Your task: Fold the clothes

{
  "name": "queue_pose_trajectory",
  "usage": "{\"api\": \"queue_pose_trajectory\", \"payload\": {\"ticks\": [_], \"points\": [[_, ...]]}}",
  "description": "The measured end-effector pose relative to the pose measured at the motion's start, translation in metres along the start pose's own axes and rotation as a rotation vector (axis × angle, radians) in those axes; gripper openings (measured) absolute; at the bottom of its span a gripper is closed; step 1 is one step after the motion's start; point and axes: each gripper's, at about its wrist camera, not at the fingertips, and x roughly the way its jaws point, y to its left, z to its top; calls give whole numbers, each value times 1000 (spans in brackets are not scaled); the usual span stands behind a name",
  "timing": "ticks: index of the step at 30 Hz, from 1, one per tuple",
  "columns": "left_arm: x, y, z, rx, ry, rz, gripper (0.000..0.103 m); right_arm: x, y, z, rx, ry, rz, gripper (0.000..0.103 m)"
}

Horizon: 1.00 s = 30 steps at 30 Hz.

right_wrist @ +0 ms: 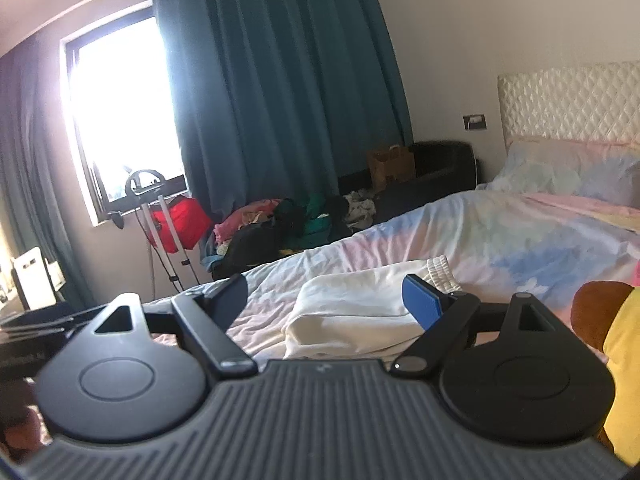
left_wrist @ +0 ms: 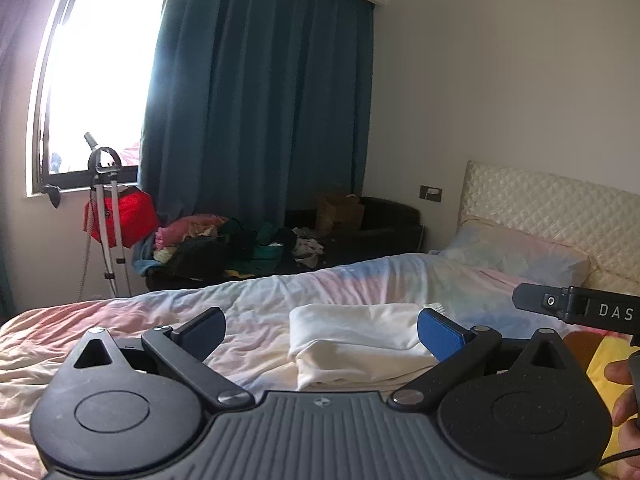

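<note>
A folded white garment point(left_wrist: 356, 344) lies on the pastel bed sheet point(left_wrist: 120, 344), its ribbed waistband at the far right end. My left gripper point(left_wrist: 320, 330) hangs above and in front of it, jaws wide open and empty. In the right wrist view the same white garment point(right_wrist: 360, 308) lies flat with the elastic waistband point(right_wrist: 442, 270) showing. My right gripper point(right_wrist: 326, 300) is also raised clear of the cloth, open, with nothing between its blue pads point(right_wrist: 422, 300). The right gripper's body point(left_wrist: 580, 308) and a hand point(left_wrist: 622, 396) show at the left view's right edge.
A yellow and brown soft toy point(right_wrist: 608, 332) sits on the bed to the right. A pillow point(left_wrist: 516, 256) and padded headboard point(left_wrist: 560, 208) are beyond. Piled clothes point(left_wrist: 224, 244), a red bag point(left_wrist: 124, 212) and a steamer stand point(left_wrist: 106, 208) stand by the window and teal curtain point(left_wrist: 260, 100).
</note>
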Motion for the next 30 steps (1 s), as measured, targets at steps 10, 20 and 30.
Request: {"api": "queue_pose_trajectory", "payload": {"ticks": [10,20,30], "points": [[-22,14,-26,-8,-28,27,103,1,12,-38,-66,-21,-75,86],[5,13,-50,7,-12,34,103,19,22,-77,-115,7,-116,86],[36,18,-71,-1,39,38,103,28,21,-97,-122,39,-147,86]]}}
